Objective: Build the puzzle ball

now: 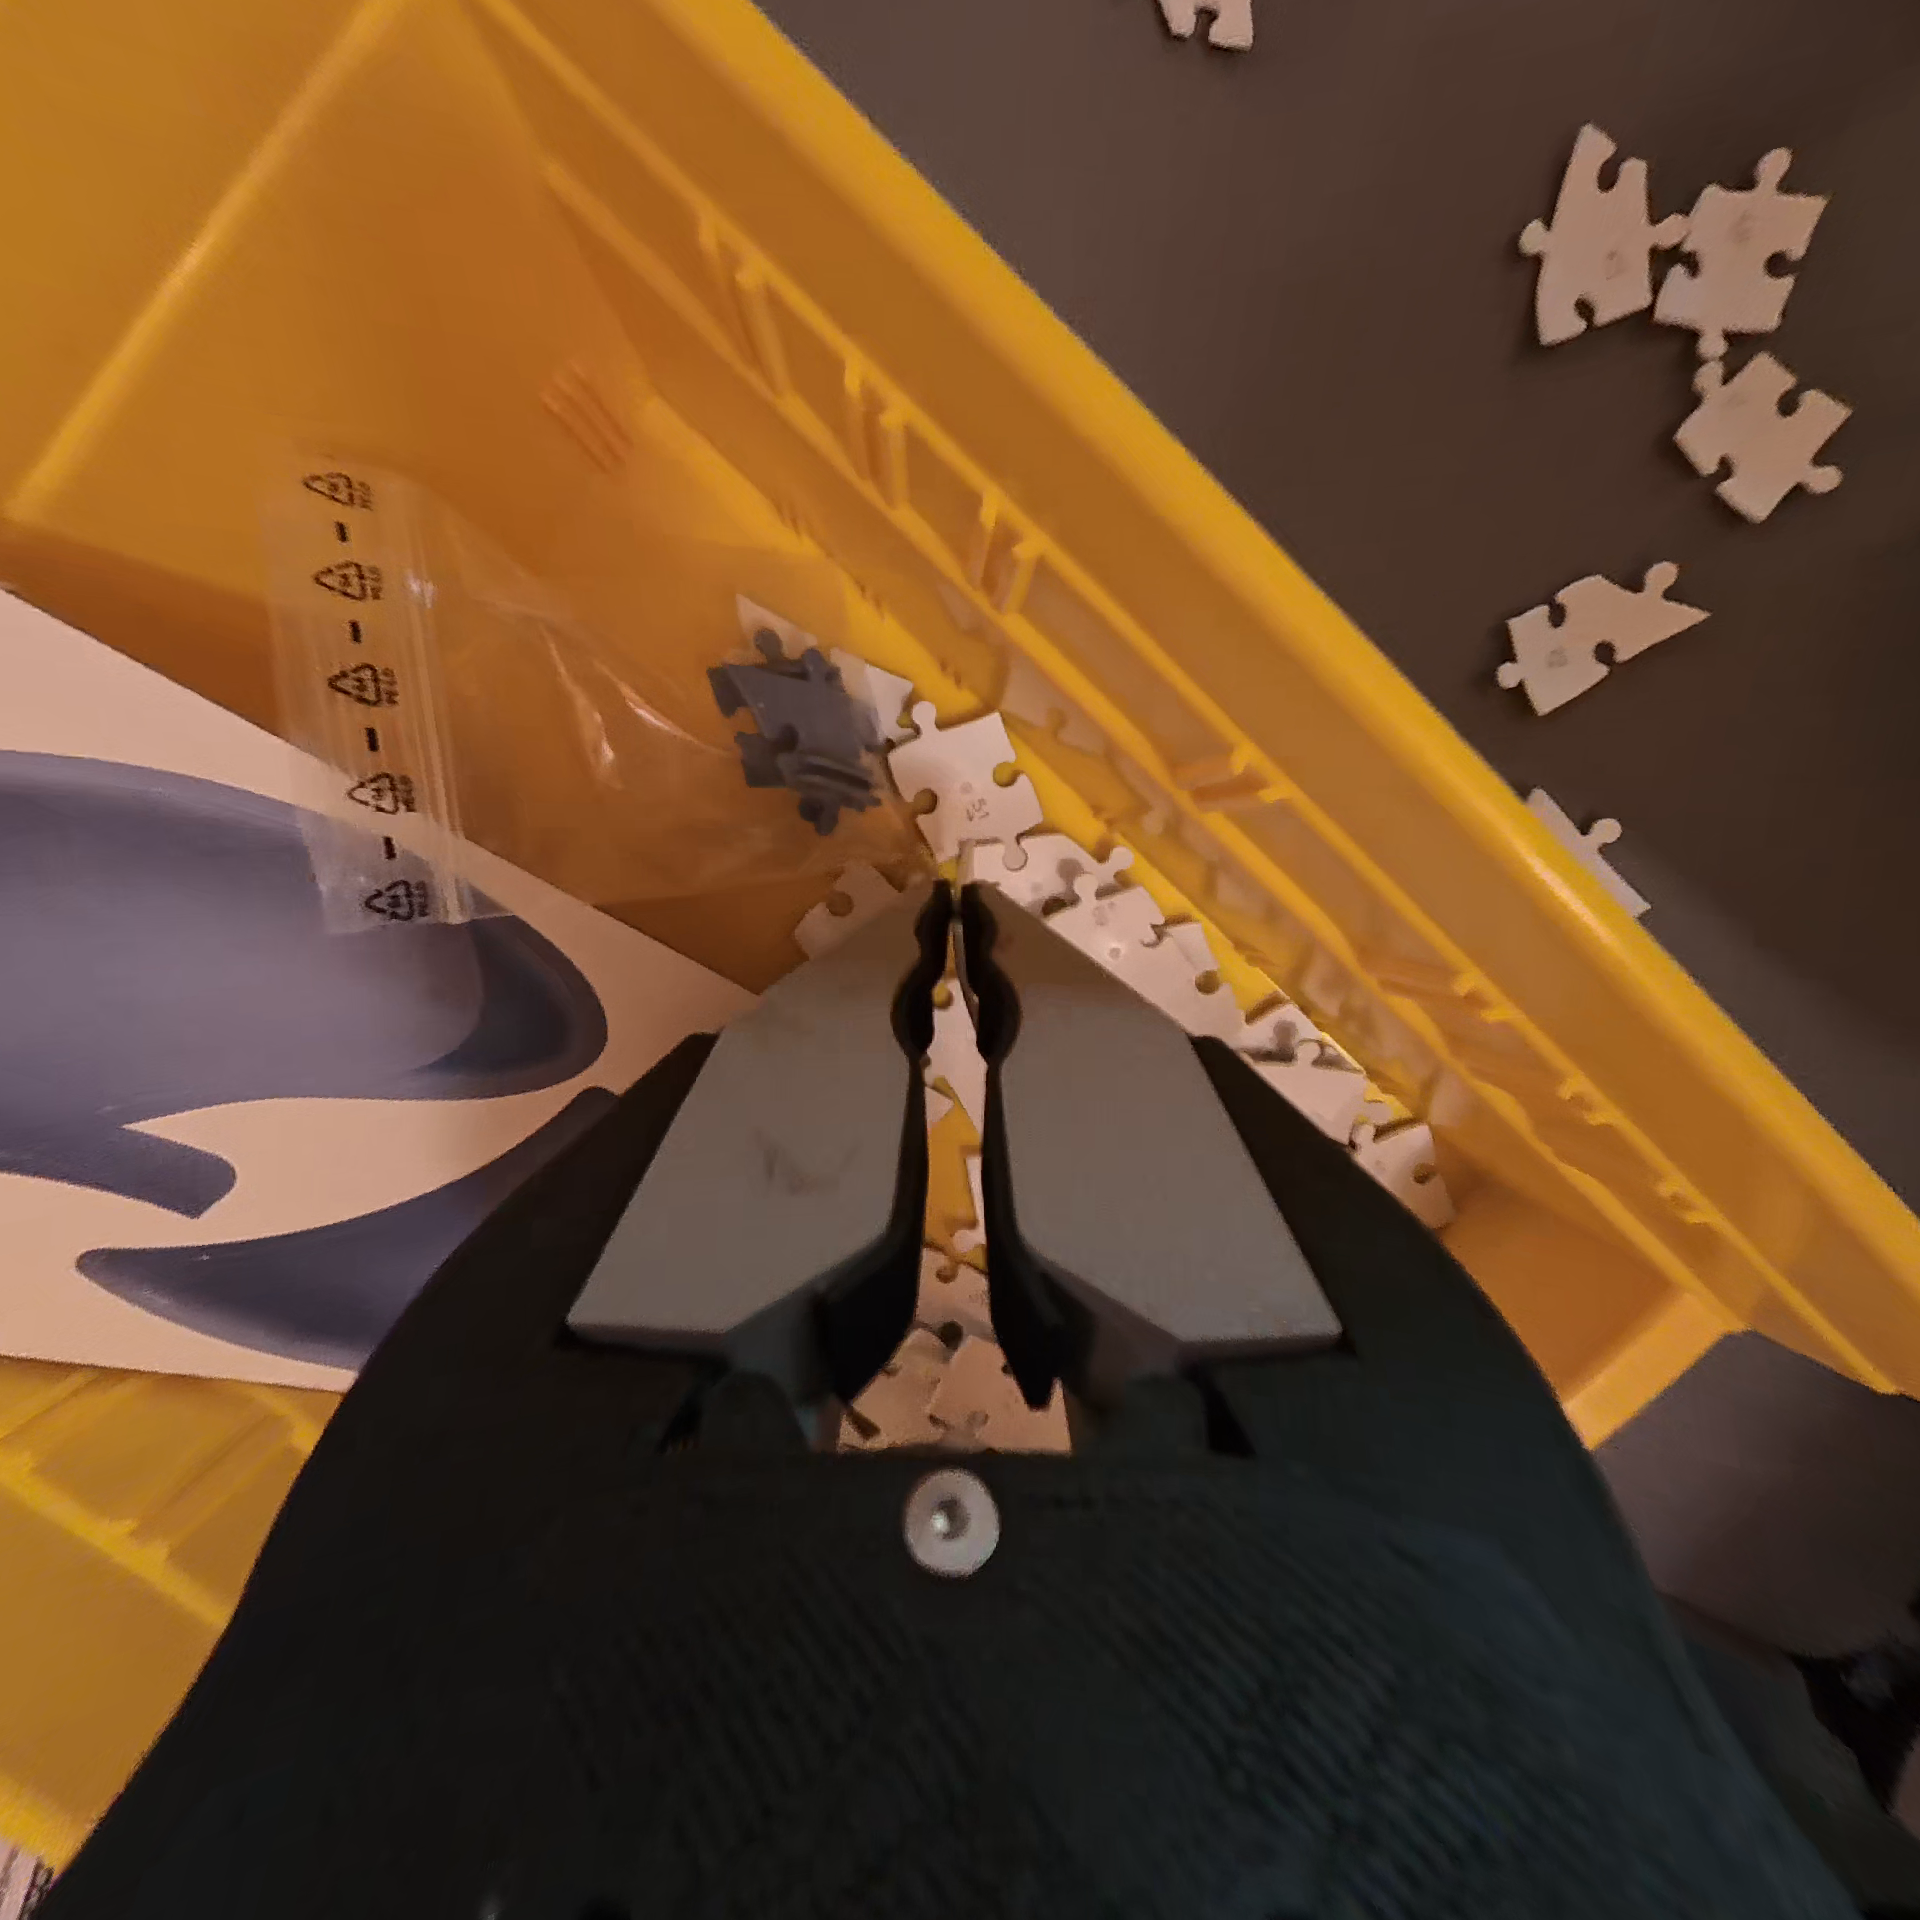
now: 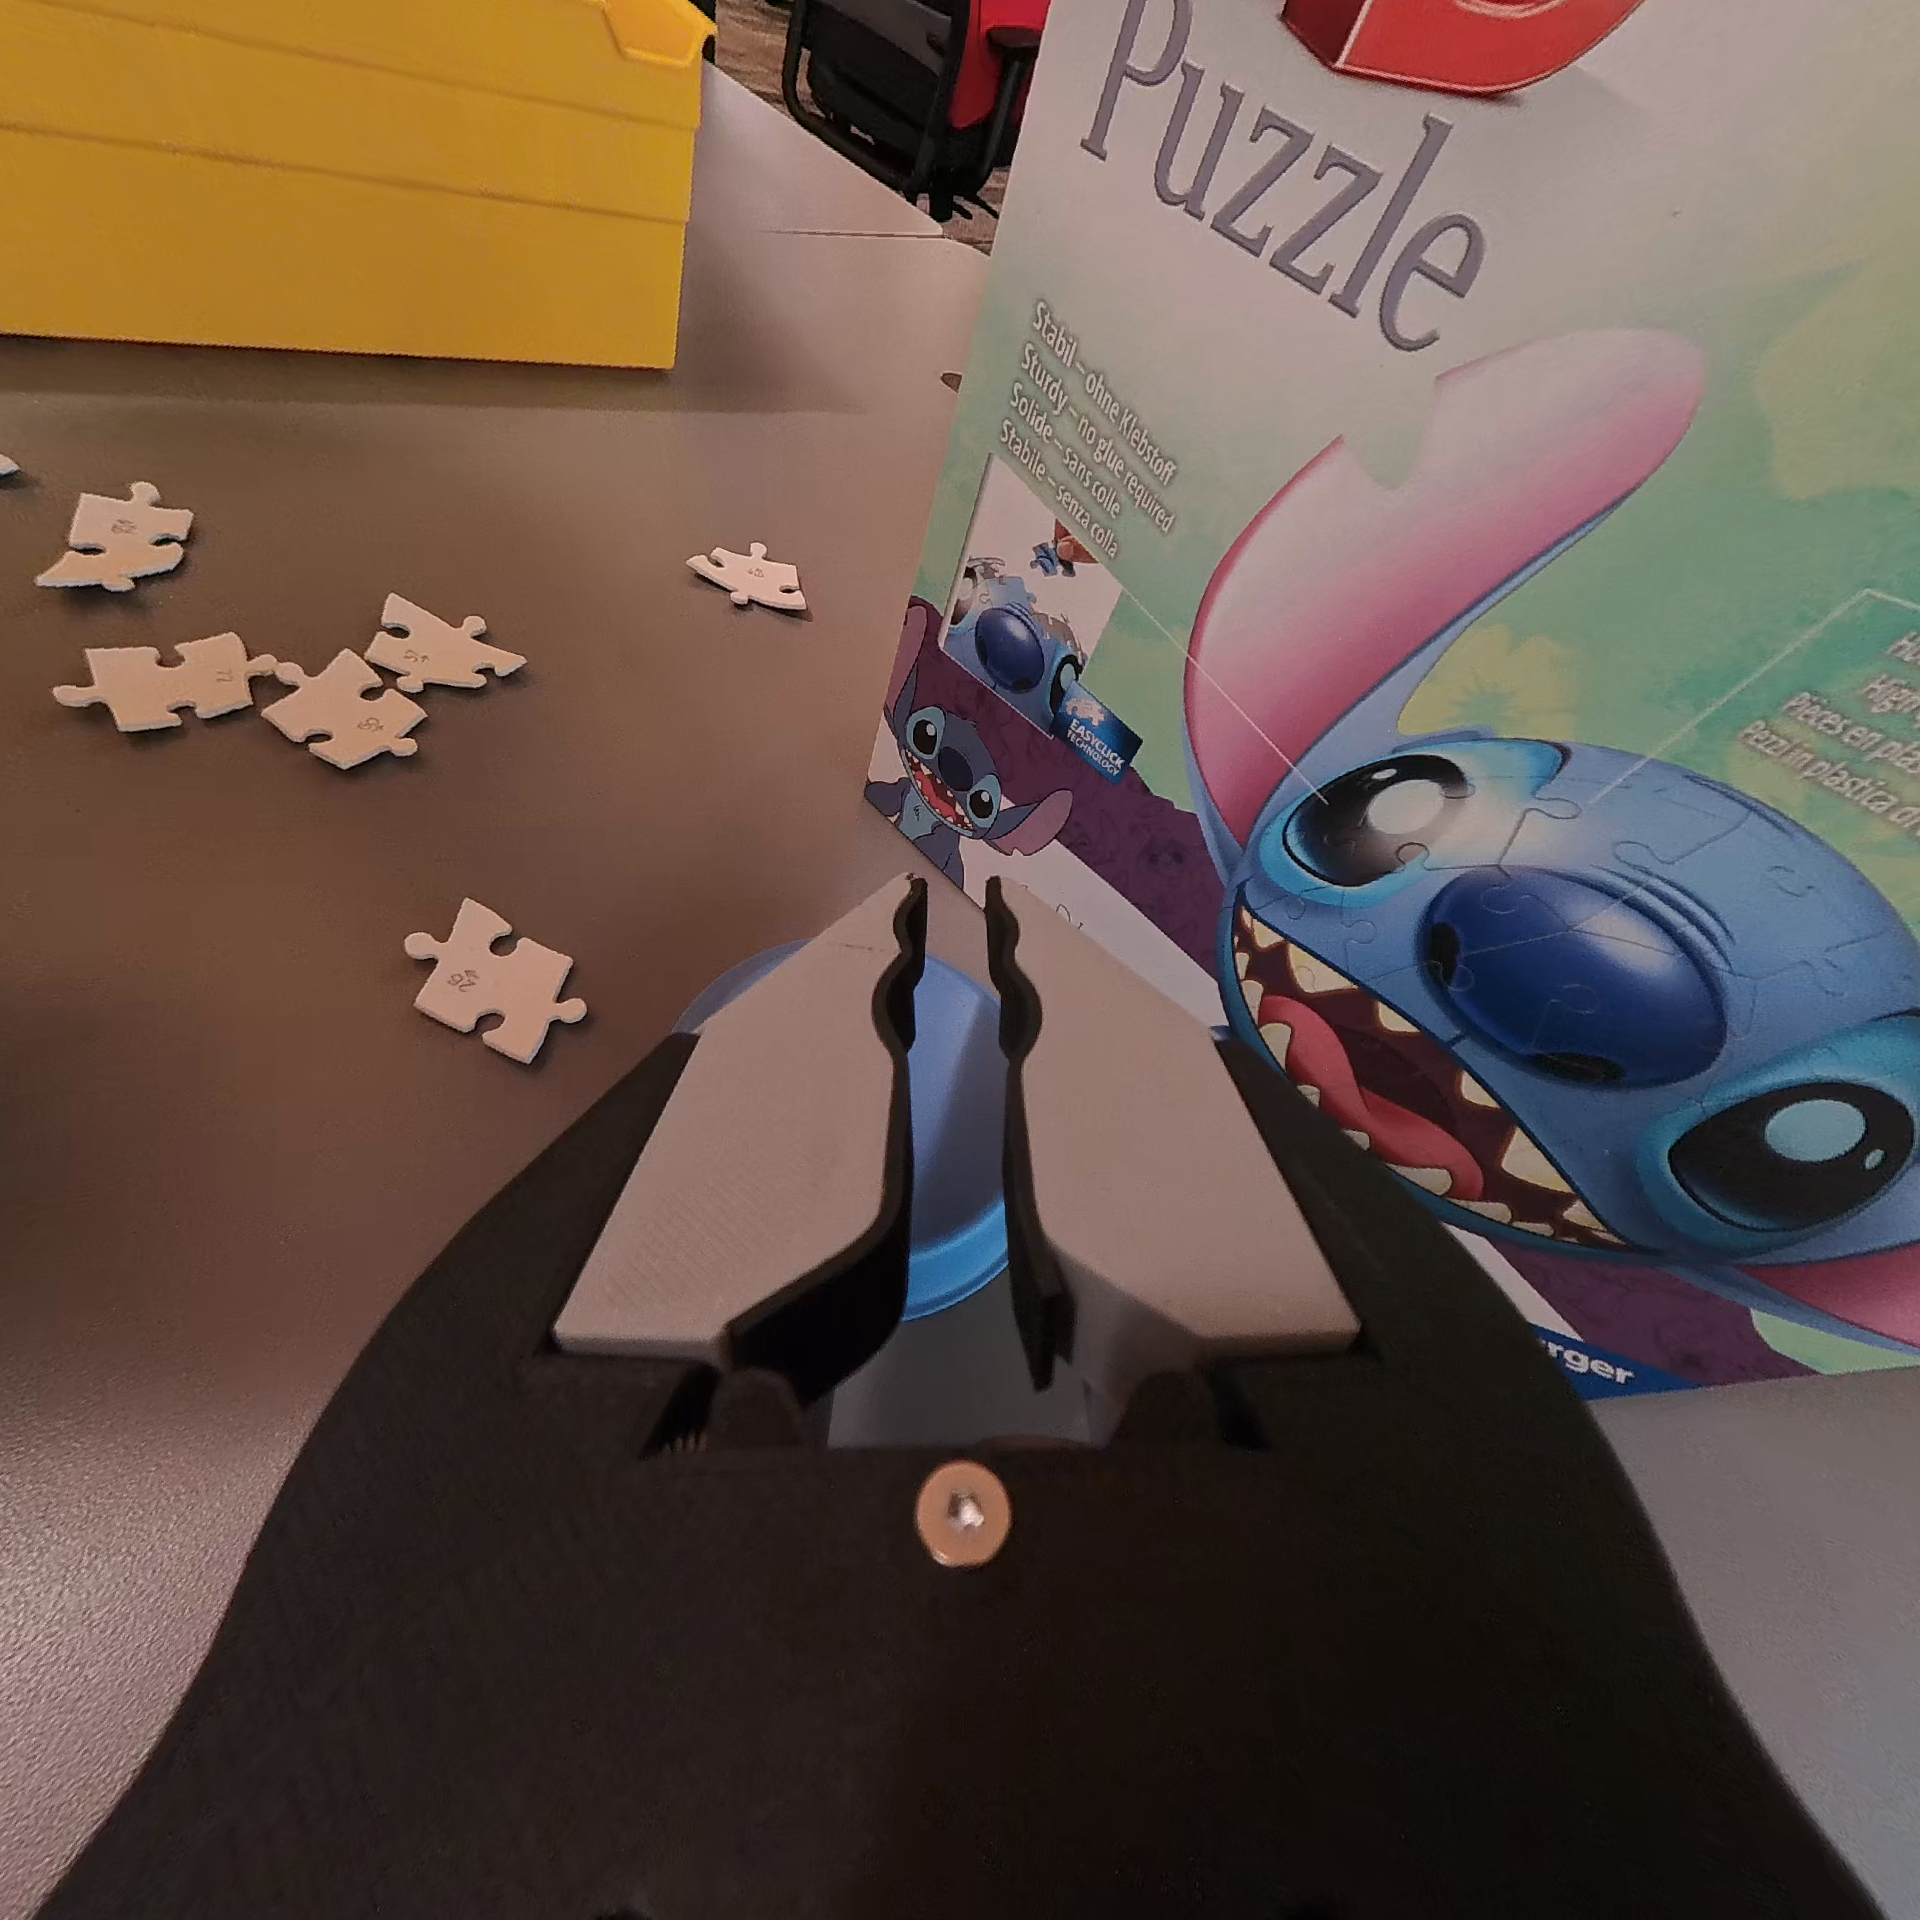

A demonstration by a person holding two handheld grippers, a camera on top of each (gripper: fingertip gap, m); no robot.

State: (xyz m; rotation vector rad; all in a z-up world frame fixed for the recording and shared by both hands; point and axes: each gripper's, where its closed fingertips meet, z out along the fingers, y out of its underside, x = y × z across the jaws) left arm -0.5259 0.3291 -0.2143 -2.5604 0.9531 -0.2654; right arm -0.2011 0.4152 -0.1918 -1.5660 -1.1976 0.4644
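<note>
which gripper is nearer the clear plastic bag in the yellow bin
Left. The left gripper is inside the yellow bin, tips right beside the clear bag. The right gripper is outside, by the puzzle box.

The crate (image 1: pixel 1039 312) is bright yellow with moulded ribs along its wall, and it holds off-white puzzle pieces (image 1: pixel 1226 997), a small stack of slate-blue pieces (image 1: pixel 795 732) inside a clear bag (image 1: pixel 499 686) printed with a row of black symbols, and a white sheet (image 1: pixel 208 1039) bearing dark blue curved shapes. The desk (image 2: pixel 260 1091) is dull grey-brown, scattered with white loose pieces (image 2: pixel 343 707), and the puzzle box (image 2: pixel 1455 623) is pale green and purple with a blue cartoon creature with pink ears. Each gripper, the left gripper (image 1: pixel 954 896) and the right gripper (image 2: pixel 956 883), is black with grey finger blocks, and a light blue round stand (image 2: pixel 951 1143) shows between the right one's jaws.
</note>
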